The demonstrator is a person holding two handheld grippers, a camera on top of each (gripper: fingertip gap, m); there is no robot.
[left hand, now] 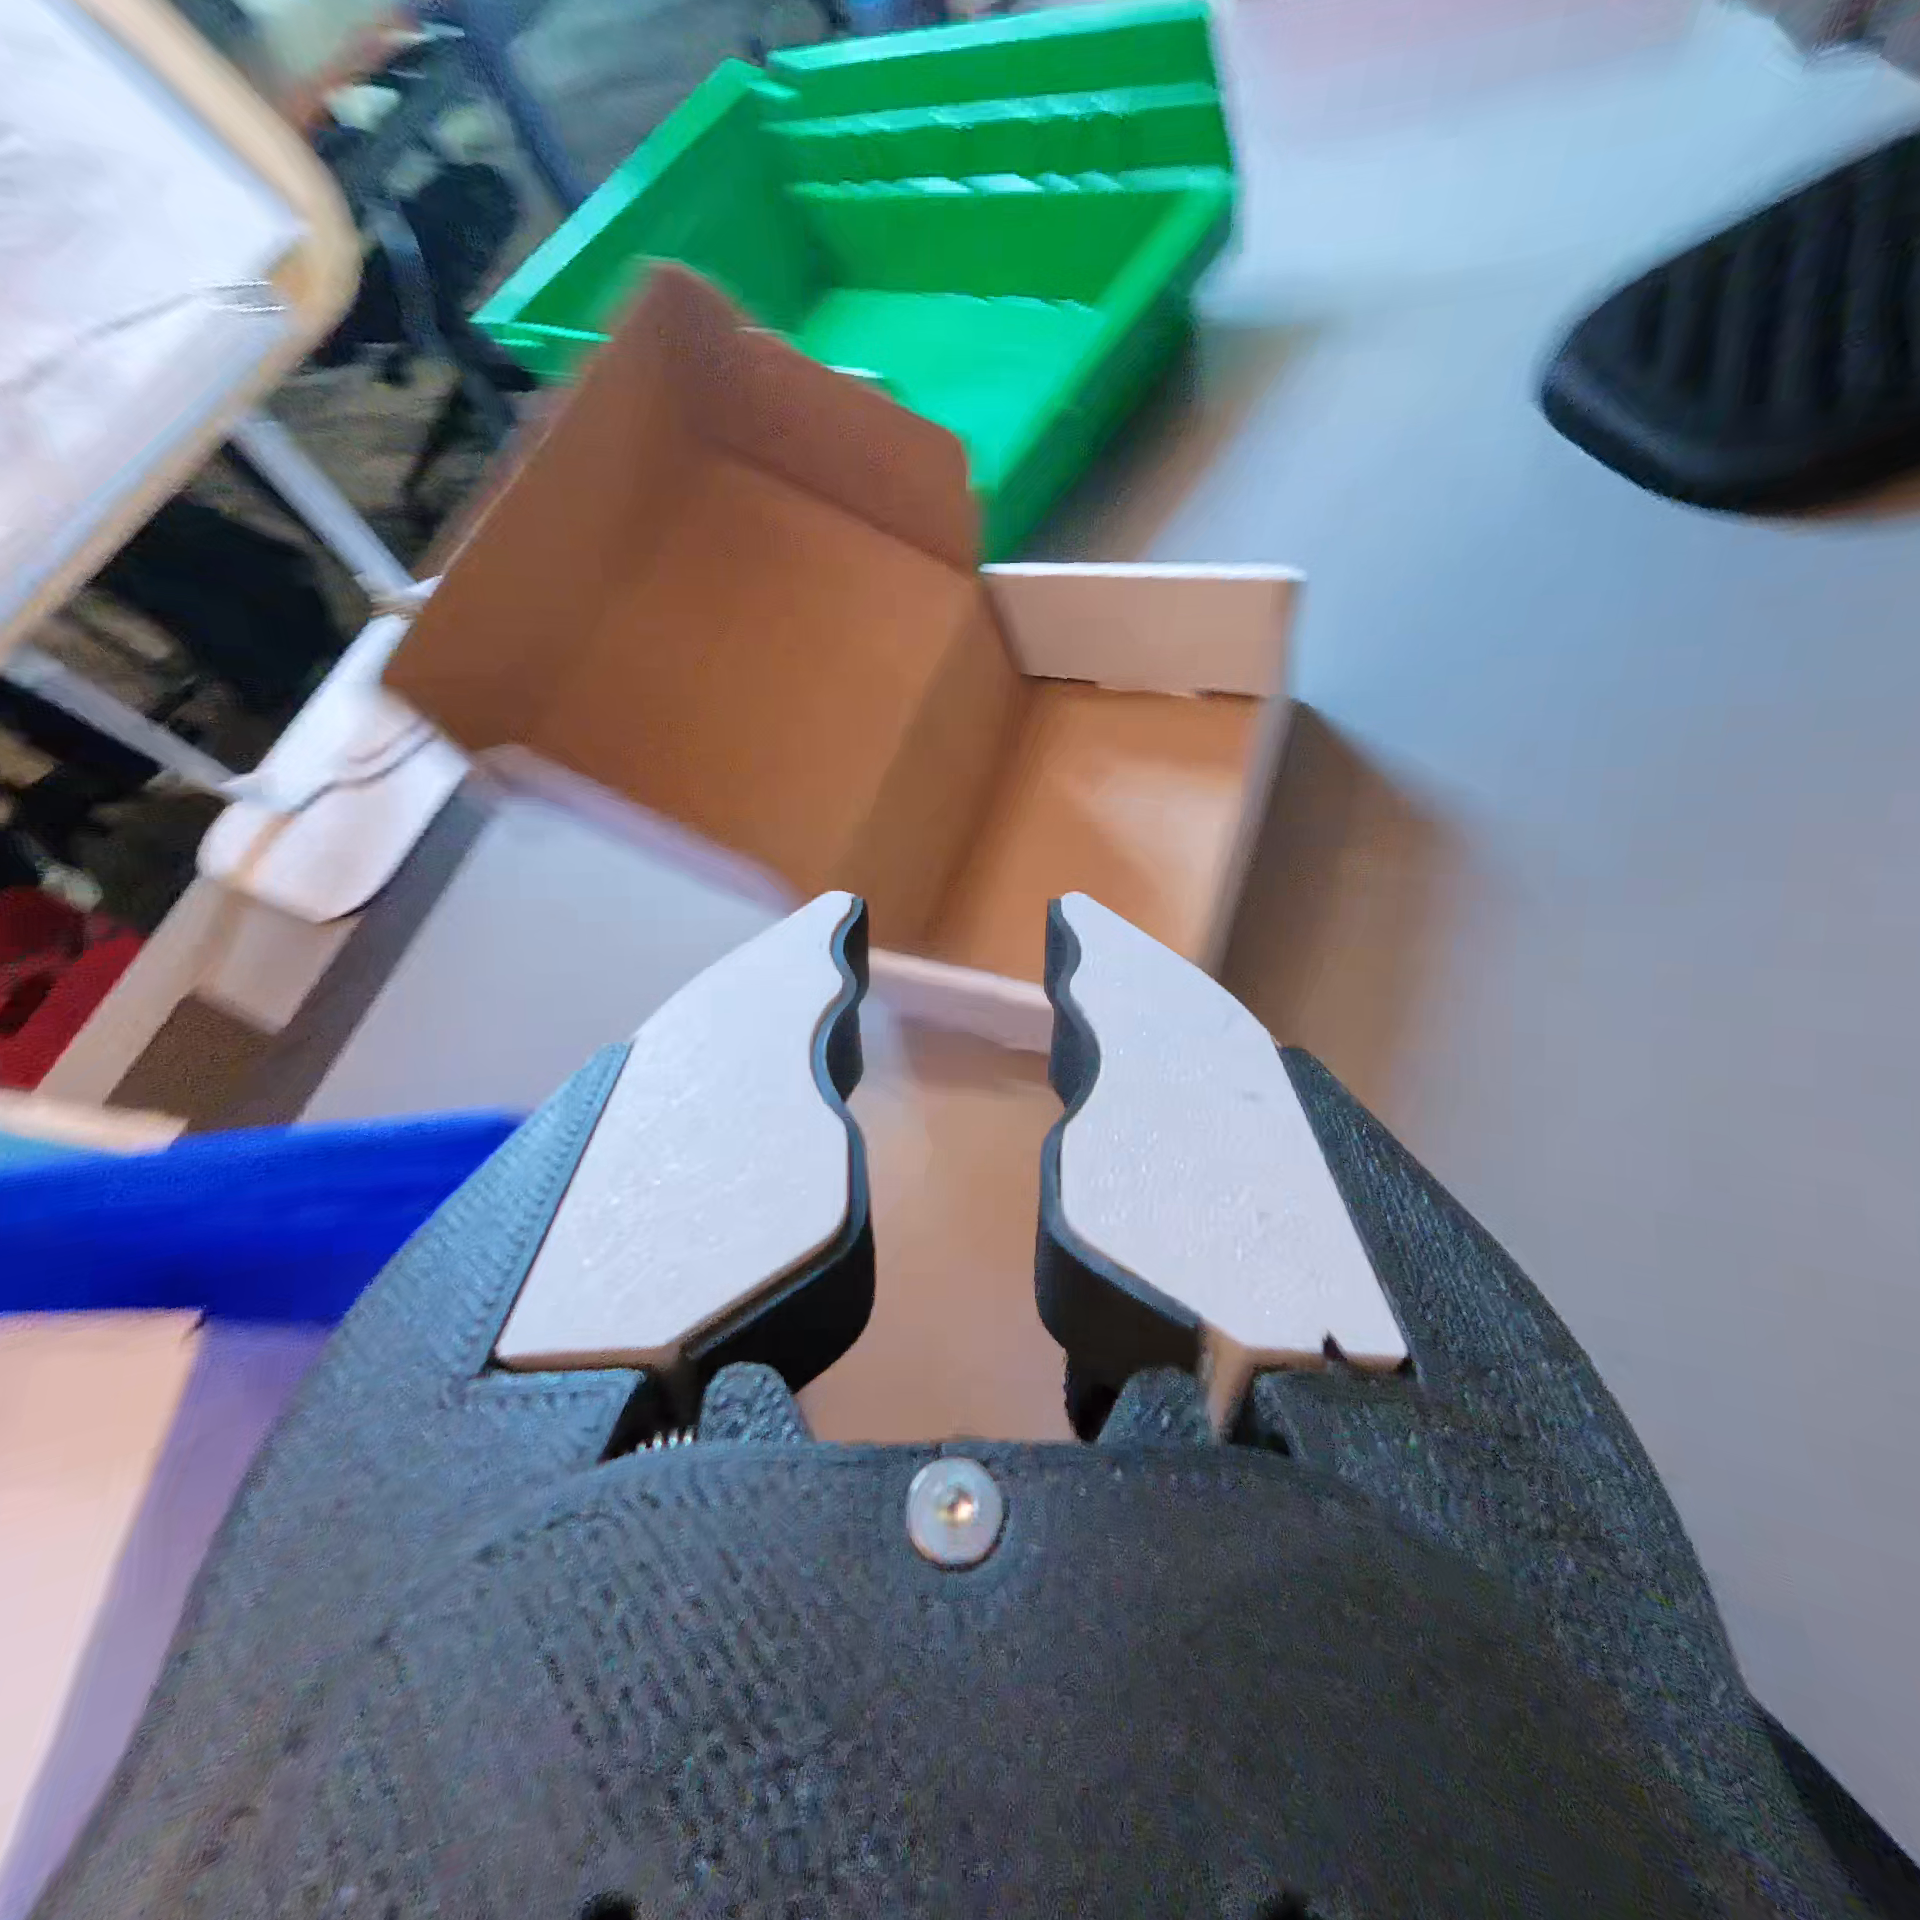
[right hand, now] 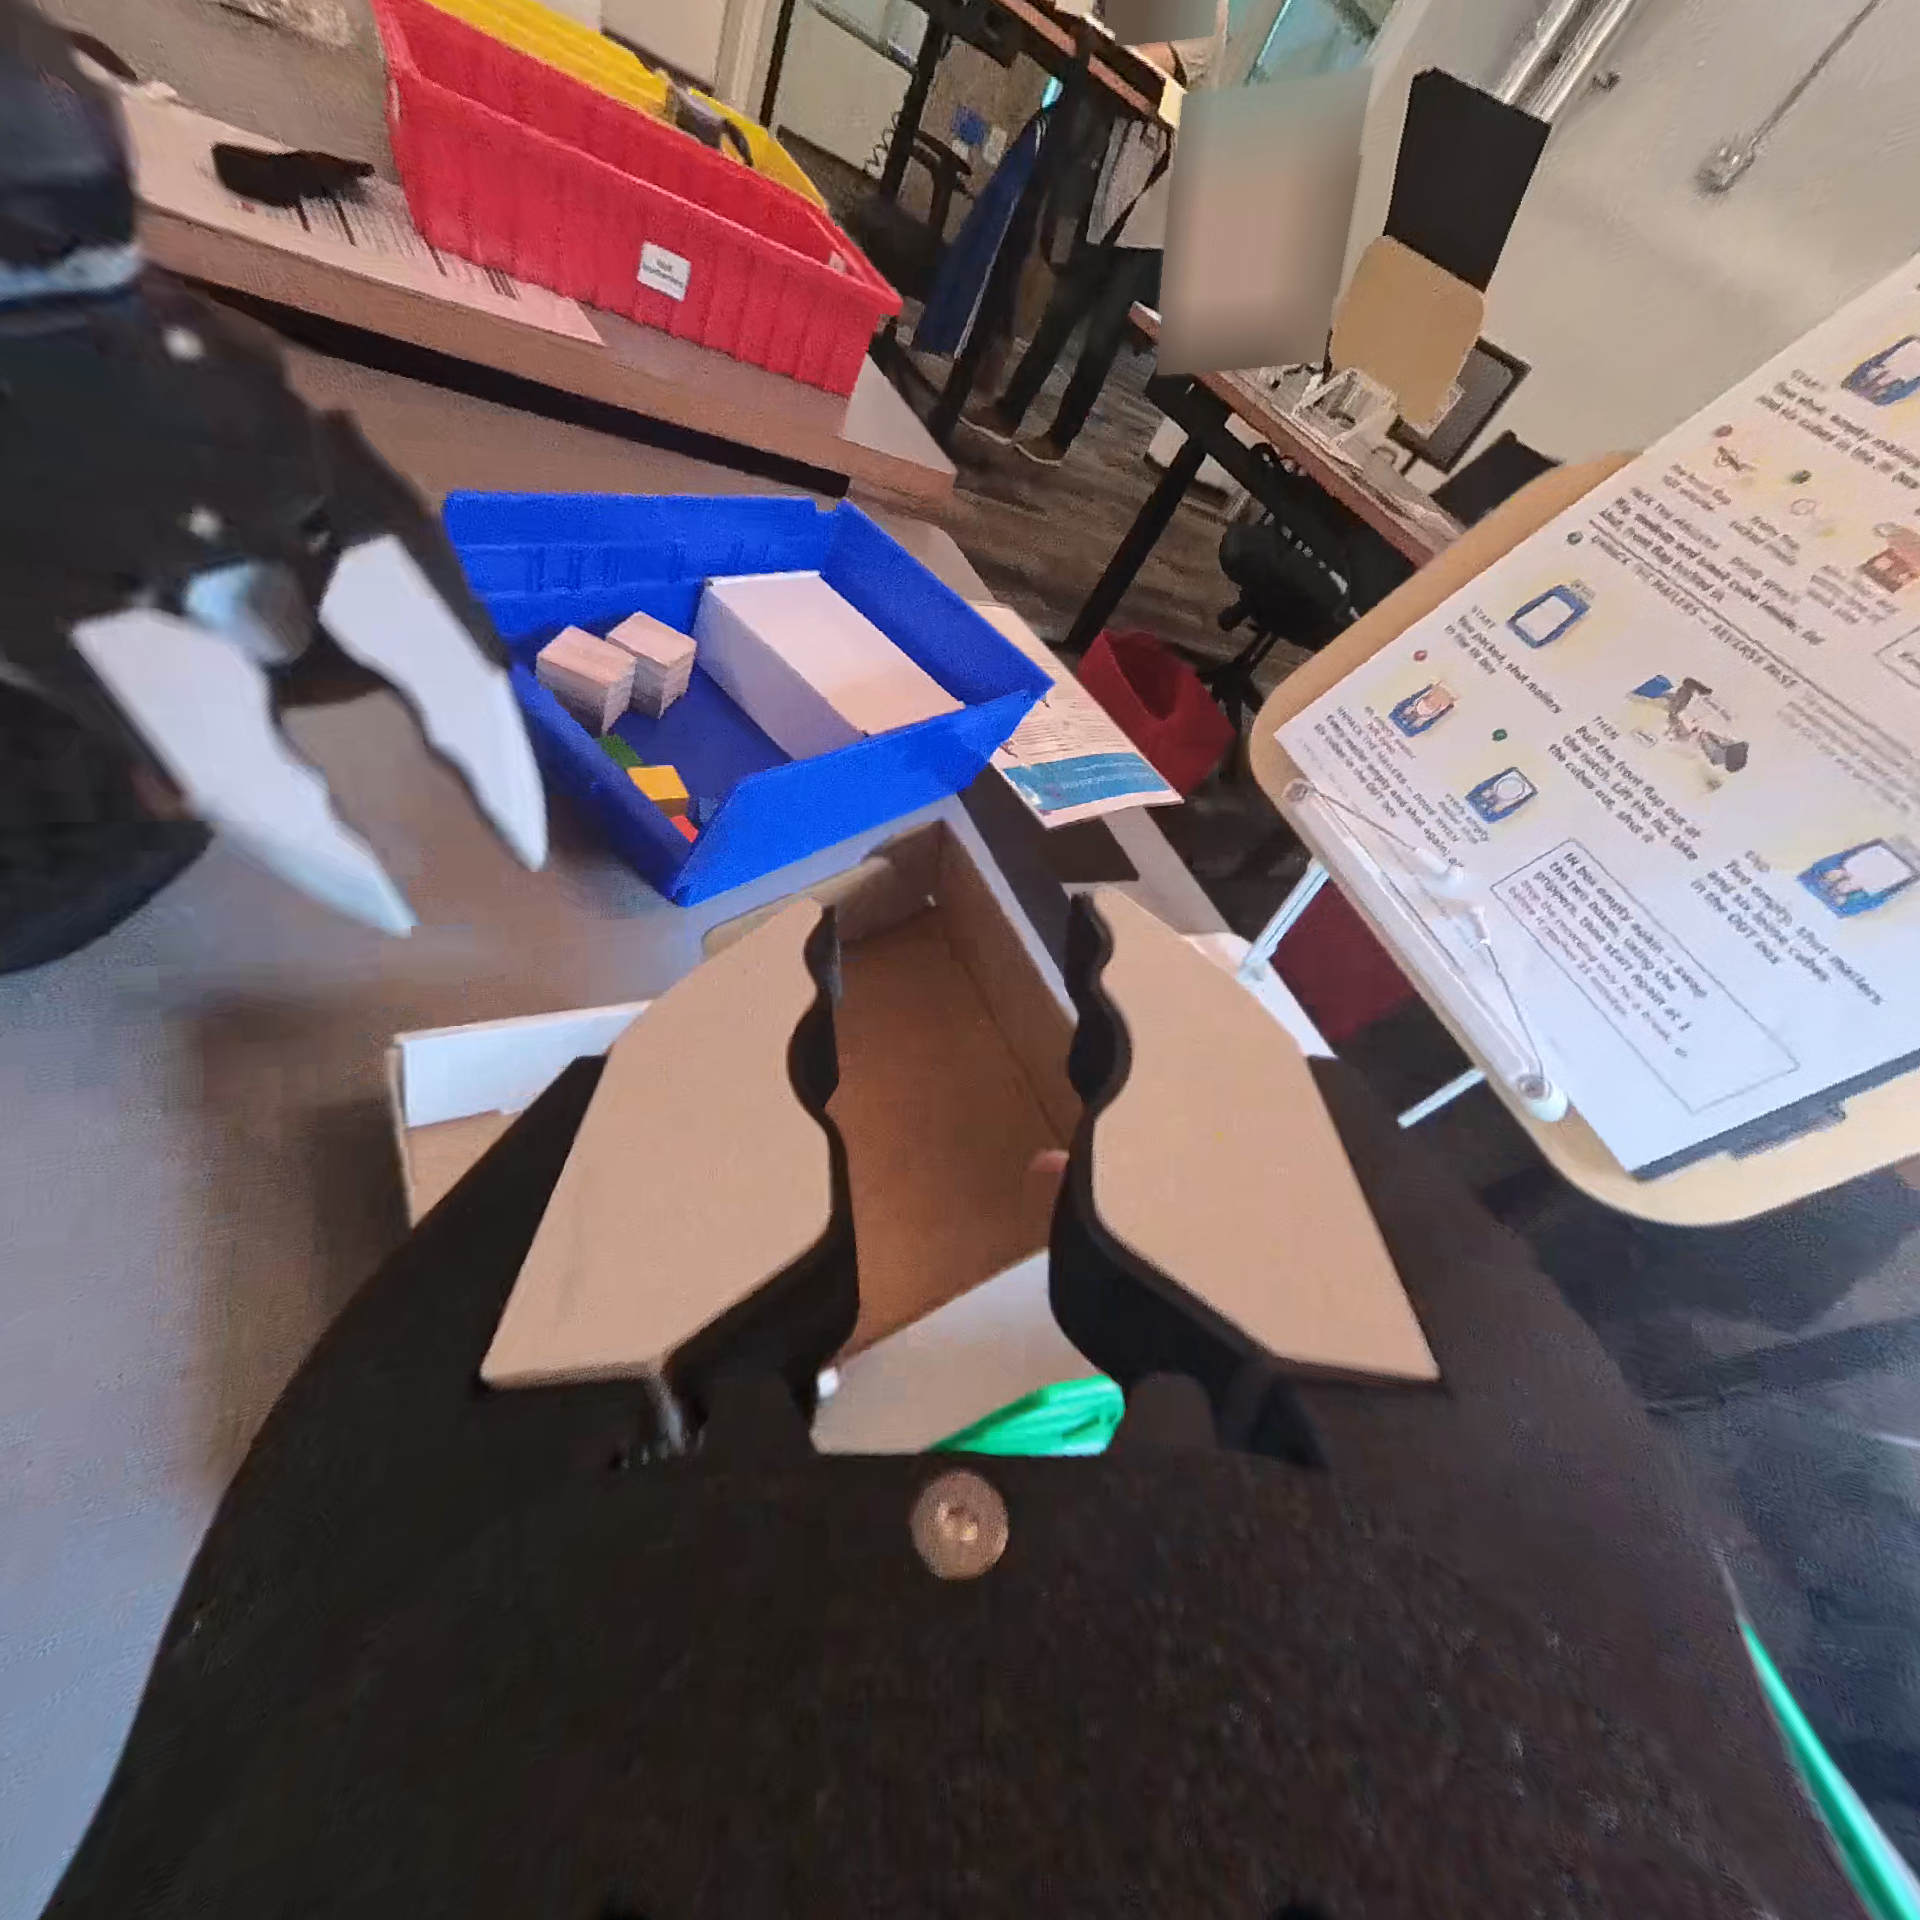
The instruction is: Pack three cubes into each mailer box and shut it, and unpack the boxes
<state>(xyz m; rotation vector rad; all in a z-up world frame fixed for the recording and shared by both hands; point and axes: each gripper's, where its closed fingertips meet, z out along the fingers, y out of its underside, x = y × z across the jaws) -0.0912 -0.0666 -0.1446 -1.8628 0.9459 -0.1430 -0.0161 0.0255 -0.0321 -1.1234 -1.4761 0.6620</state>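
Observation:
An open mailer box [left hand: 1101, 810], white outside and brown inside, lies on the grey table with its lid [left hand: 727, 623] raised; the inside that shows is bare. My left gripper [left hand: 956, 925] is open and empty just above the box's near edge. My right gripper [right hand: 951, 909] is open and empty over the same box [right hand: 935, 1091]; it shows as a black blur [left hand: 1745, 343] in the left wrist view. The left gripper [right hand: 462, 883] hangs open at the left of the right wrist view. Two pale wooden cubes [right hand: 613, 665] and some coloured cubes [right hand: 660, 784] lie in the blue bin [right hand: 831, 800].
A closed white mailer box [right hand: 821, 665] lies in the blue bin, which also shows in the left wrist view [left hand: 208, 1216]. A green bin [left hand: 935, 343] stands beyond the open box. Red bin [right hand: 623, 239] sits on a farther table. An instruction sheet [right hand: 1621, 790] leans on a stand at the right. Tip to tip, the grippers are about 15 cm apart. Both grippers' tips are roughly 35 cm from the black blur [left hand: 1745, 343].

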